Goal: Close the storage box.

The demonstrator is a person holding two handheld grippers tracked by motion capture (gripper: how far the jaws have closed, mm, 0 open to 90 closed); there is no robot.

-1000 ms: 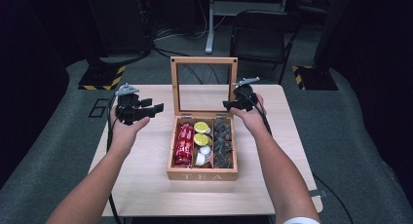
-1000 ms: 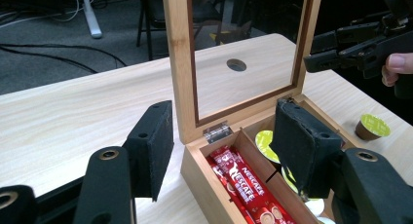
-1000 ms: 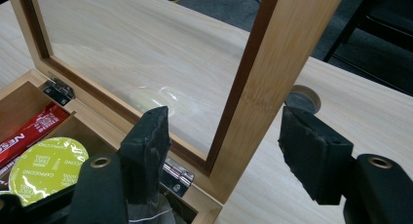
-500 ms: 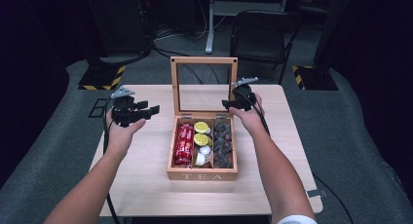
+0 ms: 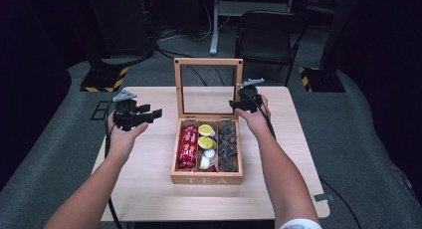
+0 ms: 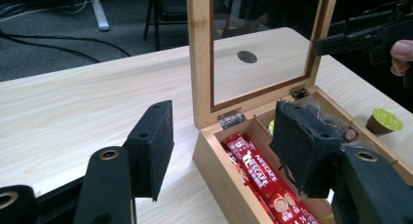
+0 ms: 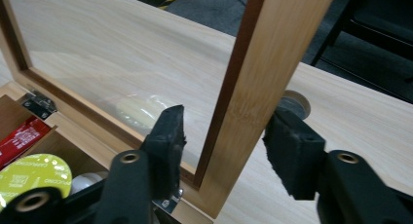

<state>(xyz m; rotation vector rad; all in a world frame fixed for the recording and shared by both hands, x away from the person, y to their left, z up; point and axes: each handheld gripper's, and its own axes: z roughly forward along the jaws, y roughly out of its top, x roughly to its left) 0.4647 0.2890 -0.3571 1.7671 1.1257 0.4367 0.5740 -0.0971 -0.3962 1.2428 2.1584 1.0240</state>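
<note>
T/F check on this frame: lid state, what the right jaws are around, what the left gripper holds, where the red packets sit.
1. The tea box lid stands open. True.
2. The right gripper has its jaws around the lid's side rail. True; they have just been closing on it, a gap still shows.
3. The left gripper holds a red packet. False; its jaws are open and empty.
4. The red packets lie in the box's right compartment. False; in the left one in the high view.

Box lid (image 7: 263,63) — smooth wood, glass
</note>
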